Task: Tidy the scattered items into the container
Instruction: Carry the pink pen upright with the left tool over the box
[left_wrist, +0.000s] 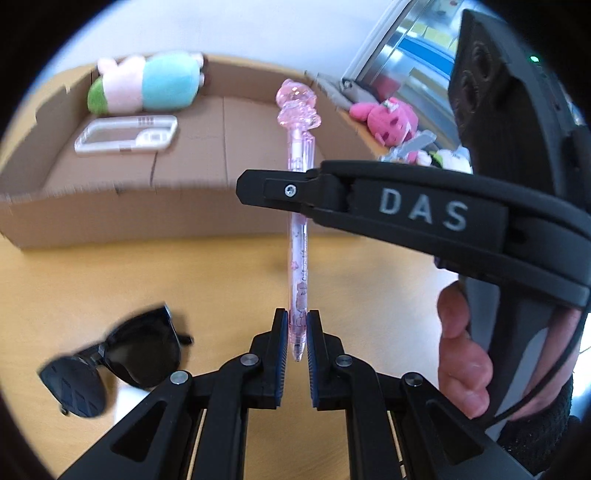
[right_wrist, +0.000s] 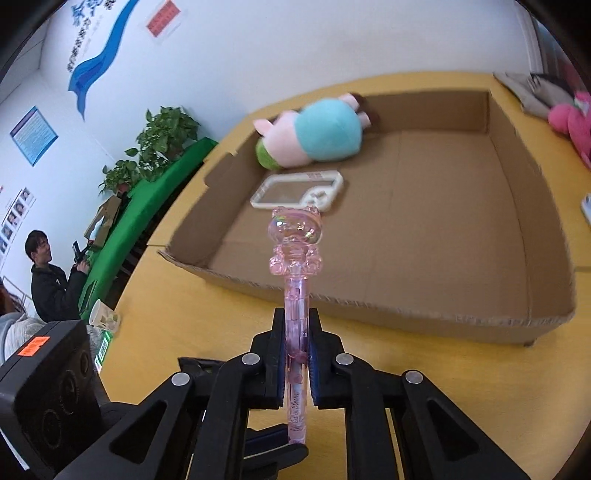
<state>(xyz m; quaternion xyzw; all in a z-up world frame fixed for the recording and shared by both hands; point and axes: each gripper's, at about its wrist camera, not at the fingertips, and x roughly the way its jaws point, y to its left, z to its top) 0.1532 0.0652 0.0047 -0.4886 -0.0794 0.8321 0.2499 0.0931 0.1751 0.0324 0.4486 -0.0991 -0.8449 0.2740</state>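
Note:
A pink see-through pen with a bear top (left_wrist: 298, 258) is held by both grippers above the yellow table. My left gripper (left_wrist: 297, 325) is shut on its lower tip. My right gripper (right_wrist: 297, 332) is shut on its barrel, and its finger (left_wrist: 295, 190) crosses the pen from the right in the left wrist view. The bear top (right_wrist: 295, 236) points toward the shallow cardboard box (right_wrist: 535, 236), which is also in the left wrist view (left_wrist: 110, 214). In the box lie a pastel plush toy (right_wrist: 317, 136) and a white phone case (right_wrist: 299, 192).
Black sunglasses (left_wrist: 110, 362) lie on the table at my left. A pink plush (left_wrist: 388, 120) and small items sit past the box's right side. A person sits far off to the left by a green table (right_wrist: 147, 199) with plants.

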